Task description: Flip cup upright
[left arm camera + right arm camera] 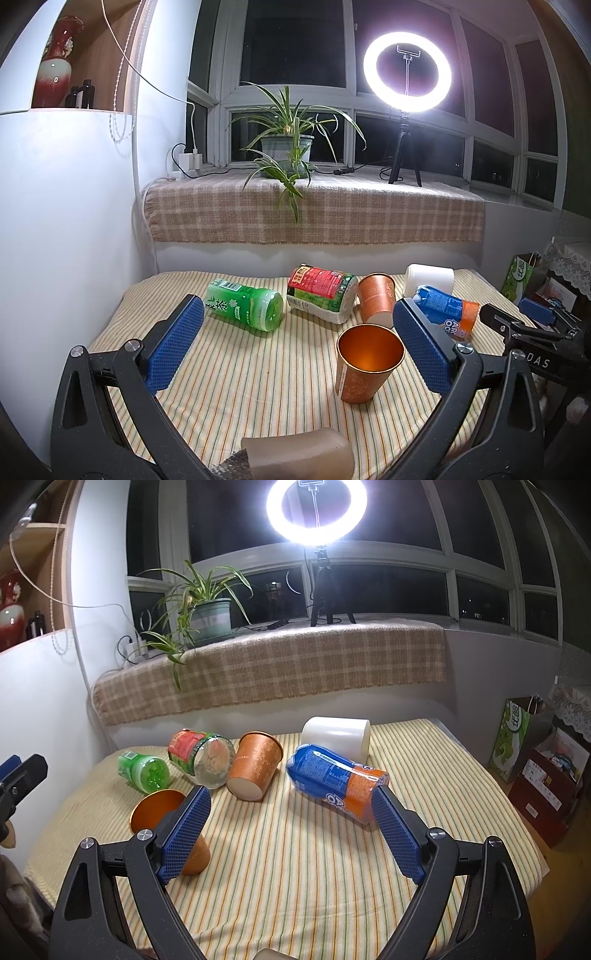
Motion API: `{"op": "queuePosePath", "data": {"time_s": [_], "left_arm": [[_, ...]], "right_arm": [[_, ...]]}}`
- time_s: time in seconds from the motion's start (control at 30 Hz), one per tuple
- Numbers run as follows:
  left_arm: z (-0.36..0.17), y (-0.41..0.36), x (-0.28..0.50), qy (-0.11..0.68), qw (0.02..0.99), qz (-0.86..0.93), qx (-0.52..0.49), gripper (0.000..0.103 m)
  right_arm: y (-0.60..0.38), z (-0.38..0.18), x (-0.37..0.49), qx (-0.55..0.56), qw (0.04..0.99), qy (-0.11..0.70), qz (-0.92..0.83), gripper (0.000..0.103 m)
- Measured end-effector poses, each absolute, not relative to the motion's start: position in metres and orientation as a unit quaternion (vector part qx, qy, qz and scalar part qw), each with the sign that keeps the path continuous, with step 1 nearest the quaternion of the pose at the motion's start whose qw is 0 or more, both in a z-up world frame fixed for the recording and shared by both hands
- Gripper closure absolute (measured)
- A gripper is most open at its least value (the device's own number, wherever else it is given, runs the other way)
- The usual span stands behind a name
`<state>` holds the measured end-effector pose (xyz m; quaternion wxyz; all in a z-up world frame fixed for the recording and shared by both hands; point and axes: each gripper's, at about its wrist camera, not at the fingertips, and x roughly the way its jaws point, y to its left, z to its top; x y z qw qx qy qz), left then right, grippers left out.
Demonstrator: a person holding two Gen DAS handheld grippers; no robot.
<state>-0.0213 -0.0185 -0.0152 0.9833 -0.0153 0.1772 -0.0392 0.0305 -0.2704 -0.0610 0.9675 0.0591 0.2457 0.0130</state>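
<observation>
An orange paper cup (364, 363) stands upright on the striped cloth, mouth up; in the right wrist view (162, 812) my left finger partly covers it. A second orange cup (376, 300) lies on its side behind it, base towards me (255, 770). My left gripper (299, 332) is open and empty, the upright cup just inside its right finger. My right gripper (291, 821) is open and empty, its fingers apart over the cloth in front of the lying cup.
On the cloth lie a green bottle (245, 304), a red-and-green bottle (321, 293), a blue-and-orange bottle (338, 779) and a white cup (338, 736). A brown roll (299, 456) lies at the near edge. The striped table (295, 886) drops off to the right, with bags (524, 738) beyond.
</observation>
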Motion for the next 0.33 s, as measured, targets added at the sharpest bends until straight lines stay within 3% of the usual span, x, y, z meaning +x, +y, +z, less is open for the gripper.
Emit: {"op": "queuePosePath", "data": {"time_s": [0.33], "left_arm": [[-0.0154,-0.0166,-0.021,0.177,0.983,-0.039,-0.014,0.0]], "right_arm": [[-0.2711,-0.0625,0.0312,0.061,0.967,0.248,0.013,0.014]]}}
